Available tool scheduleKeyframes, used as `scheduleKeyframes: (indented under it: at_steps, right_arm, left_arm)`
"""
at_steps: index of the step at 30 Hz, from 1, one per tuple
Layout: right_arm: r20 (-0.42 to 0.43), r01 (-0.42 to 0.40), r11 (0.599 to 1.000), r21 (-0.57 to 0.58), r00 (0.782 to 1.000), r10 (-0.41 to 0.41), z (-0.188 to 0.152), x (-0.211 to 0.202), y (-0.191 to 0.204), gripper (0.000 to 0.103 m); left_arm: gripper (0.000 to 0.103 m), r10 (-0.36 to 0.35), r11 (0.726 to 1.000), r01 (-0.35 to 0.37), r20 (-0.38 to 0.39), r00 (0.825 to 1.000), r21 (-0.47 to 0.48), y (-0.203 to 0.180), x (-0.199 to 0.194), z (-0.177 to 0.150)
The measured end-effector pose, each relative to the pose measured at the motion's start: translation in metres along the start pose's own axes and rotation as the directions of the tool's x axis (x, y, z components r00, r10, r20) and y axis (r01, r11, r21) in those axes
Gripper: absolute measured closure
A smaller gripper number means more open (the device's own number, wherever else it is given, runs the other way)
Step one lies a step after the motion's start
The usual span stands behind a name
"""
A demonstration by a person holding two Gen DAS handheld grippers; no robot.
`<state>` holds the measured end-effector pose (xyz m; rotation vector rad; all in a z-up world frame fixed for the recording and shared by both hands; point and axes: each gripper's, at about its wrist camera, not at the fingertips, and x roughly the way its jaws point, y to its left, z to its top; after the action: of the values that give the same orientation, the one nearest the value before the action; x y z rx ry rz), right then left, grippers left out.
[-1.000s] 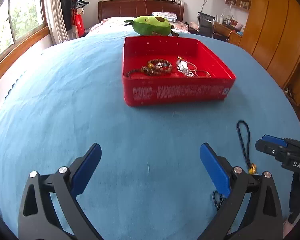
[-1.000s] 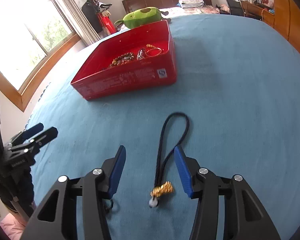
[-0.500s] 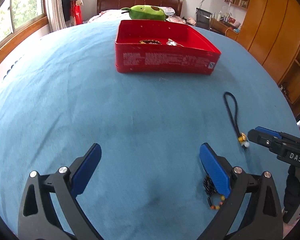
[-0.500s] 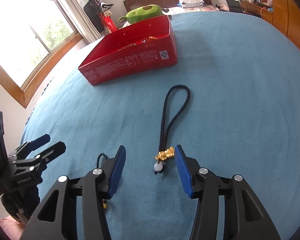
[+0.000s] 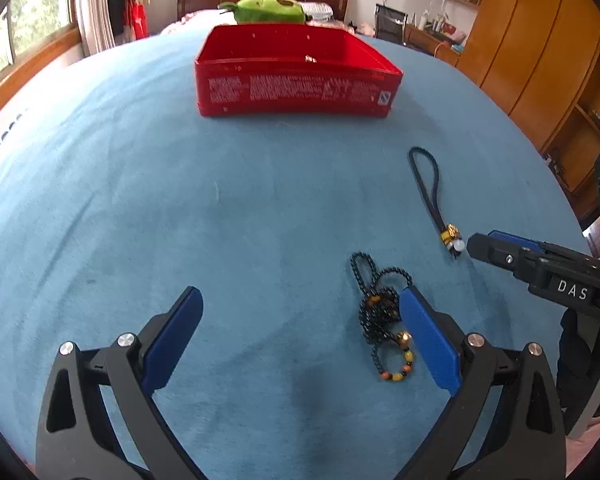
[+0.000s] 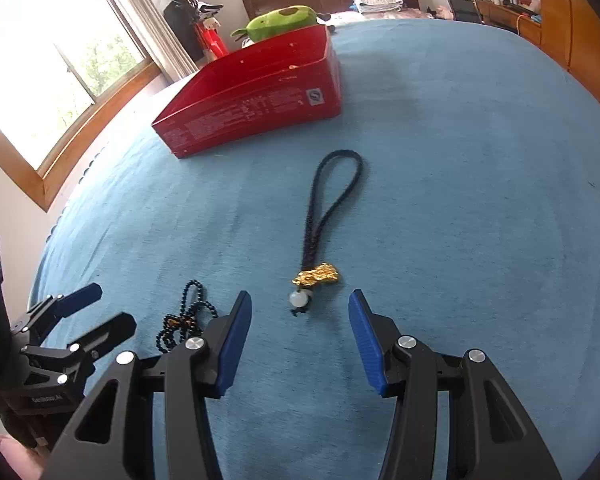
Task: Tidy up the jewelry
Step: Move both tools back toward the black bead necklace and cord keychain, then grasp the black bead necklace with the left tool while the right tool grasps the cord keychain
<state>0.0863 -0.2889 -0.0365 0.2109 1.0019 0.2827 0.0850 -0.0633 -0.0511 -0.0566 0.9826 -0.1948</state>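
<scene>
A red box stands at the far middle of the blue cloth; it also shows in the right wrist view. A black cord loop with a gold charm and pale bead lies just ahead of my open right gripper; it also shows in the left wrist view. A tangled black bead necklace with orange beads lies beside the right finger of my open left gripper; it also shows in the right wrist view. Both grippers are empty.
A green plush toy lies behind the box. A window is on the left, wooden wardrobes on the right. The blue cloth spreads wide around the box.
Both grippers have dropped lower and pulled back from the box. The bead necklace has come into view by the left gripper's right finger. The charm now lies ahead of the right fingertips.
</scene>
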Motion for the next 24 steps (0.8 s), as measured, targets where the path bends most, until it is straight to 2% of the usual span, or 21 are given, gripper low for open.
scheduleKeyframes:
  at_steps: [10,13,17,21,22,24]
  right_arm:
    - [0.001,-0.002,1.0,0.016,1.0,0.002,0.0,-0.003,-0.011,0.052]
    - [0.008,-0.006,1.0,0.02,1.0,0.006,0.0,-0.004,-0.014,0.052]
    - [0.007,-0.005,1.0,0.022,1.0,0.005,-0.001,-0.005,-0.017,0.052]
    - [0.003,-0.002,1.0,0.026,1.0,0.002,-0.001,-0.004,-0.02,0.052]
    - [0.001,-0.001,1.0,0.027,1.0,0.001,-0.001,-0.003,-0.02,0.052]
    - [-0.001,0.0,1.0,0.028,1.0,0.0,-0.001,-0.001,-0.021,0.052]
  left_arm:
    - [0.005,-0.044,0.999,0.041,-0.092,0.995,-0.032,-0.016,0.02,-0.001]
    - [0.005,-0.03,0.999,0.027,-0.114,0.993,-0.028,-0.022,0.028,0.001]
    - [0.005,-0.046,0.999,0.043,-0.149,0.988,-0.03,-0.027,0.04,0.002]
    - [0.007,-0.022,1.0,0.022,-0.153,0.988,-0.001,-0.034,0.048,0.003]
    - [0.008,-0.016,1.0,0.019,-0.154,0.988,0.014,-0.037,0.05,0.003]
    - [0.022,0.022,0.999,-0.015,-0.147,0.989,0.051,-0.042,0.051,0.003]
